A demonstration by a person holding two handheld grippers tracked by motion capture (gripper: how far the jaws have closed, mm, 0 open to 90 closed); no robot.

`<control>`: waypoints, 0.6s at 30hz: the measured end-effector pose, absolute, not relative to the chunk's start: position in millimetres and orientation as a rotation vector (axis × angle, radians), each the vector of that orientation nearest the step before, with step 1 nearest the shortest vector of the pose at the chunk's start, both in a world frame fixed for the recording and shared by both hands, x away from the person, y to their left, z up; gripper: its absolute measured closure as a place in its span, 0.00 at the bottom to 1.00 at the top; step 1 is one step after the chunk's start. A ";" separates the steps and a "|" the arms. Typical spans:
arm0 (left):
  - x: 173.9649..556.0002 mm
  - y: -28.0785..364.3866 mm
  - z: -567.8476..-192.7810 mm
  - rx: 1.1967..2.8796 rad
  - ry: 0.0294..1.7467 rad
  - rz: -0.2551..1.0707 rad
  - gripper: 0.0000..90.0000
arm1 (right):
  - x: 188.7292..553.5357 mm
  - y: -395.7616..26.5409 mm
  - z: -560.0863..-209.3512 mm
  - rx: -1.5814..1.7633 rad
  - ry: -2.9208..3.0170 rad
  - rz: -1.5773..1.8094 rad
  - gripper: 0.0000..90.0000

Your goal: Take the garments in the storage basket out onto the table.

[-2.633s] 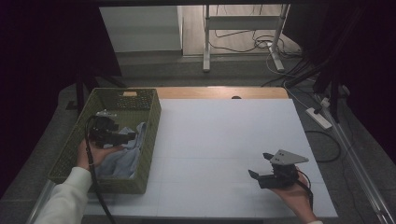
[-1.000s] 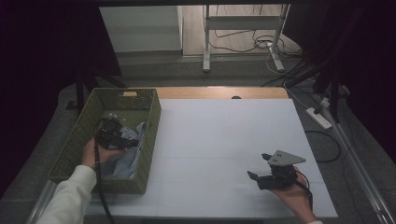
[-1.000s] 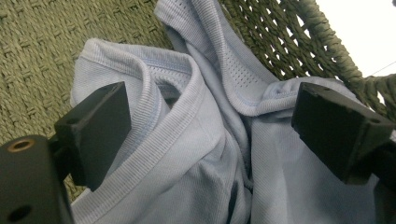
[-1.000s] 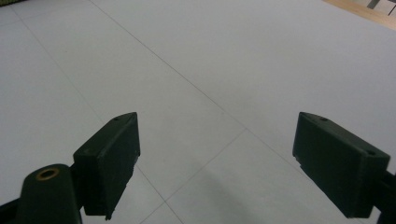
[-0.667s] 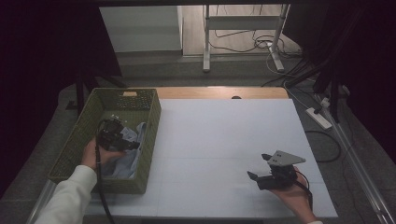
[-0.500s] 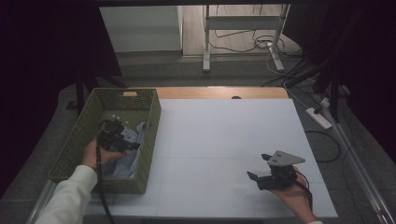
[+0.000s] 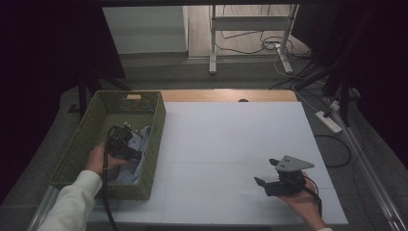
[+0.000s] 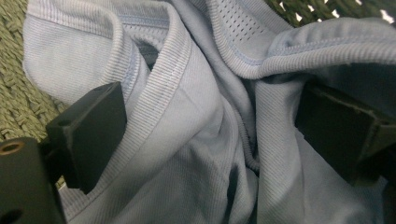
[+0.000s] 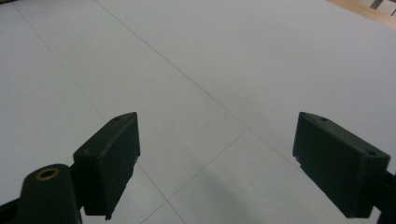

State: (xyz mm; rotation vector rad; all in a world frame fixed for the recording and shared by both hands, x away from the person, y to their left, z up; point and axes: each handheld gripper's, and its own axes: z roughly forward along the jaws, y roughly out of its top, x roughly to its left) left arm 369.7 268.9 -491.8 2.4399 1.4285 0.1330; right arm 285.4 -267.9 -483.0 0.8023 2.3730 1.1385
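A pale blue garment, ribbed and with a mesh panel, lies crumpled in the green woven basket at the left edge of the bench. In the high view a fold of it shows against the basket's right wall. The left gripper is down inside the basket, and in the left gripper view its fingers stand wide apart with bunched cloth between them, pressed into the fabric on both sides but not closed on it. The garment is not lifted; it rests on the basket floor.

Judging from this, the work is at its start: the reach into the basket is made, while the closing of the fingers, the lift and the carrying out onto the bench are left to do.

The right gripper rests low over the near right part of the bench, well apart from the basket, with its fingers wide and nothing between them.

The bench top is a plain white sheet with faint seam lines, bare apart from the basket, with a strip of wood along its far edge. Beyond it the room is dim: a grey floor, metal stand legs, loose cables and a power strip to the right.
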 end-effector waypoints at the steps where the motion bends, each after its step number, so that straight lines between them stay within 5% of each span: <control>1: 369.8 268.2 -492.7 2.442 1.434 0.130 0.10 | 285.4 -267.8 -483.2 0.802 2.373 1.138 0.17; 18: 373.5 263.8 -504.4 2.506 1.423 0.130 0.14 | 285.5 -267.1 -483.7 0.807 2.372 1.127 0.17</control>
